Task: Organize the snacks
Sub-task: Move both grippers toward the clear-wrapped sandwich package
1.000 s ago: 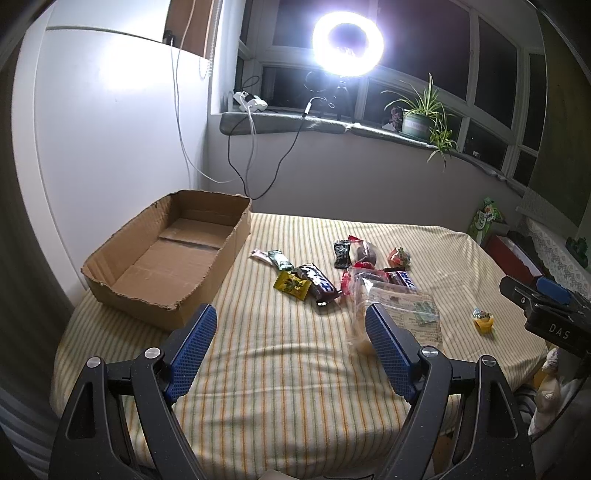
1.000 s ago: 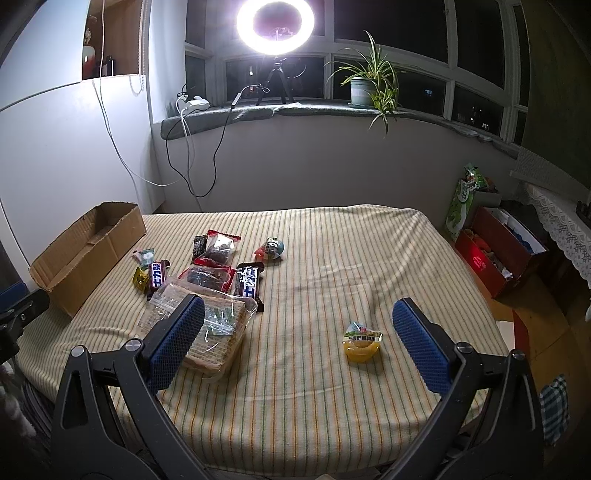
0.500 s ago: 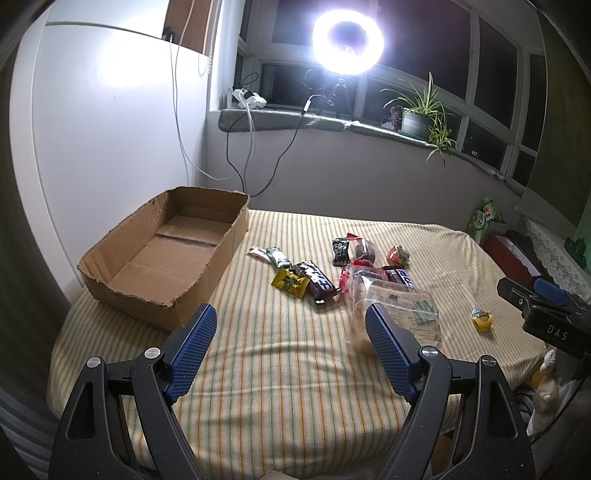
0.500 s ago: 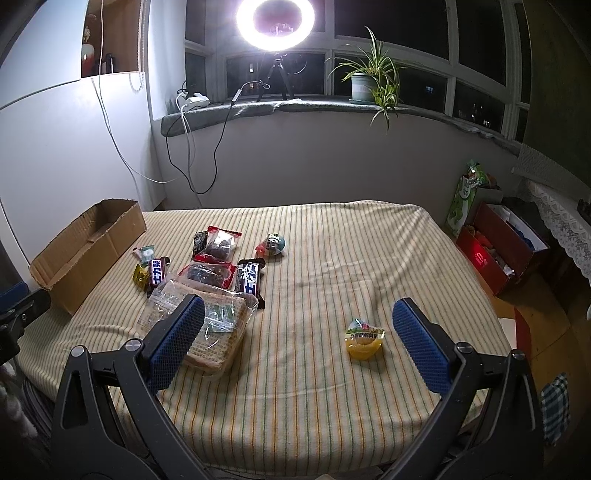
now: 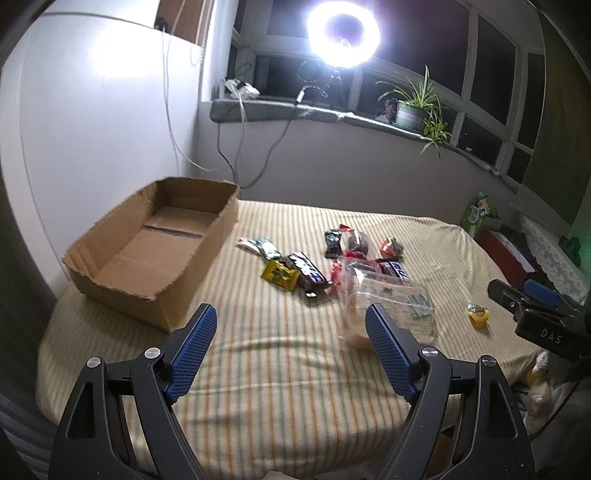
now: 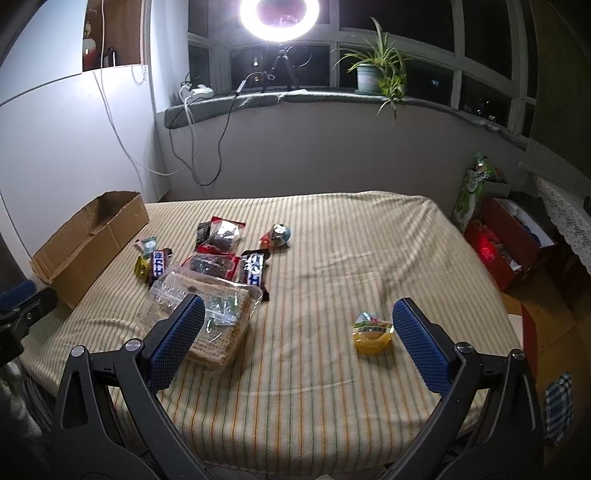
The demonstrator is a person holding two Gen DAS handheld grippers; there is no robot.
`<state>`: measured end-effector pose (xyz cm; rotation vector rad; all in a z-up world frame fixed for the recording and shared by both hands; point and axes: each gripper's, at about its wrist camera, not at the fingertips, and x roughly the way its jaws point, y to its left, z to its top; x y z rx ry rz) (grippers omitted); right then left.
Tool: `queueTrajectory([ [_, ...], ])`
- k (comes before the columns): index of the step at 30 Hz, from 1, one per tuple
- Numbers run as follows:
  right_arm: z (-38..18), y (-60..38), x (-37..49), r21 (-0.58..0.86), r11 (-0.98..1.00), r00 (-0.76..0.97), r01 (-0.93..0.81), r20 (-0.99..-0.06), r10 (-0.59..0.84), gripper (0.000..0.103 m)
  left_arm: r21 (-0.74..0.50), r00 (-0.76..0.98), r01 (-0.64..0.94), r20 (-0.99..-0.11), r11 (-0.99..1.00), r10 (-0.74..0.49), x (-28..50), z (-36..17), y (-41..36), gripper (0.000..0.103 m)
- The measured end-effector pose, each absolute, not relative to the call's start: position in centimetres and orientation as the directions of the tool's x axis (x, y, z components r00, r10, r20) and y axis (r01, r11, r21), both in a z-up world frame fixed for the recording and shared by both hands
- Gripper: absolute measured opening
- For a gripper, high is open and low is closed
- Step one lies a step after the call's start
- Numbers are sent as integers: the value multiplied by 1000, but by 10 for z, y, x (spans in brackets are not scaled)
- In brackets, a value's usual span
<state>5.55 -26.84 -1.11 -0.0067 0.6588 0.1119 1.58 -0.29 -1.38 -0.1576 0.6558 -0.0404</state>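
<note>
An open cardboard box lies empty at the table's left. Several snack packets cluster mid-table: a clear bag of crackers, dark chocolate bars, a yellow packet and red-edged packets. A small yellow jelly cup sits apart at the right. My left gripper hangs open above the near table edge, holding nothing. My right gripper is open too, with the jelly cup just inside its right finger.
The table carries a striped yellow cloth. A white wall stands close on the left. A ring light and a potted plant sit at the window ledge behind. Red boxes stand on the floor at the right.
Both views have shifted slightly forward and down toward the table; the snacks and the box lie where they were. Both grippers stay open.
</note>
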Motion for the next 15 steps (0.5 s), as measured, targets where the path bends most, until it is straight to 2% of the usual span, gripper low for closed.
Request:
queueTrajectory([
  [1, -13, -269, 57, 40, 993, 777, -114, -619, 115, 103, -175, 786, -4, -610, 984, -105, 18, -16, -3, 83],
  [3, -18, -268, 60, 59, 989, 760, -134, -634, 140, 94, -216, 768, 12, -624, 976, -147, 23, -22, -2, 81],
  [8, -35, -269, 69, 142, 972, 689, -187, -686, 233, 80, -278, 733, 63, -639, 959, -233, 34, -32, -9, 79],
  [12, -47, -268, 77, 213, 953, 642, -217, -704, 304, 72, -360, 693, 93, -646, 928, -320, 45, -42, -12, 68],
  [15, -56, -265, 84, 258, 936, 609, -240, -711, 352, 70, -390, 666, 107, -655, 915, -357, 55, -49, -17, 65],
])
